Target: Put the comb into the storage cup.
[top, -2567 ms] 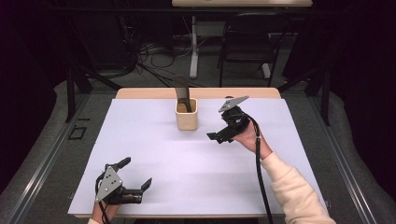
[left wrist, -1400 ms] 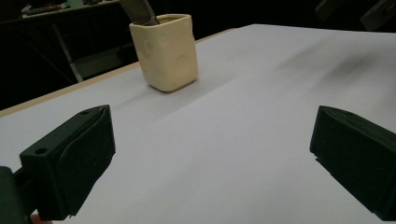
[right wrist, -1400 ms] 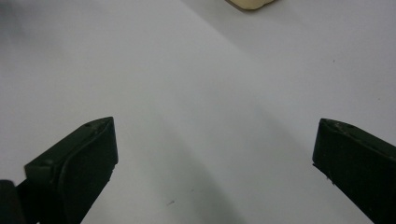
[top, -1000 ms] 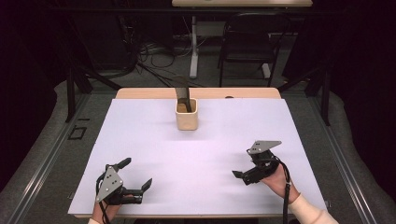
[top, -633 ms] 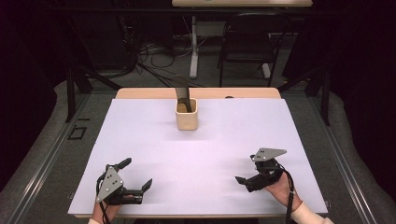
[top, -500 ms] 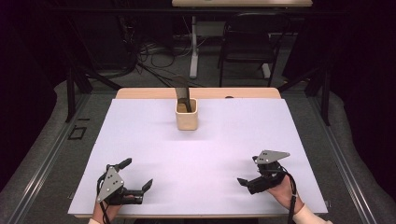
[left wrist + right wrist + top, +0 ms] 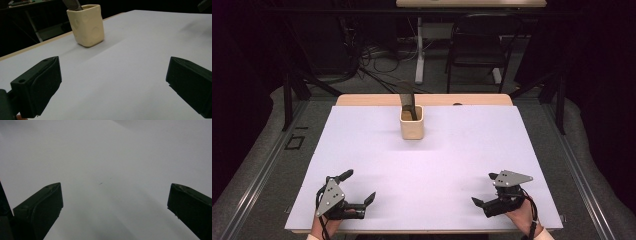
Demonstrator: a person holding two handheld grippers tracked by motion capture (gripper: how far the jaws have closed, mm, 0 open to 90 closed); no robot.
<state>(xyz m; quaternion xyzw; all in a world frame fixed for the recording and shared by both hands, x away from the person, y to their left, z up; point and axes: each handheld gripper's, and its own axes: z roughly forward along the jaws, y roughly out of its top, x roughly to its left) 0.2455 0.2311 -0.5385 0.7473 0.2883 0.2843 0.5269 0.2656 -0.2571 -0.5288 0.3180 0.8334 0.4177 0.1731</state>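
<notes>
A cream cup (image 7: 412, 123) stands near the far middle of the white table top (image 7: 472, 145), with a dark comb-like thing (image 7: 407, 103) sticking up out of it. My left gripper (image 7: 359, 186) rests low at the front left, open, with nothing between its jaws. In the left gripper view the cup (image 7: 86, 24) and the dark thing (image 7: 72, 4) lie ahead, far beyond the open left gripper (image 7: 113, 82). My right gripper (image 7: 483, 189) sits at the front right, open and empty. The right gripper (image 7: 115, 205) looks onto bare white surface.
A strip of wooden table edge (image 7: 362, 99) runs behind the white top. Beyond it are a dark chair (image 7: 477, 45), a desk leg (image 7: 419, 55) and cables on the floor. Metal rails (image 7: 257, 175) flank the table.
My right gripper has come back from beside the cup to the front right of the table and lowered. The left gripper and the cup have stayed put.
</notes>
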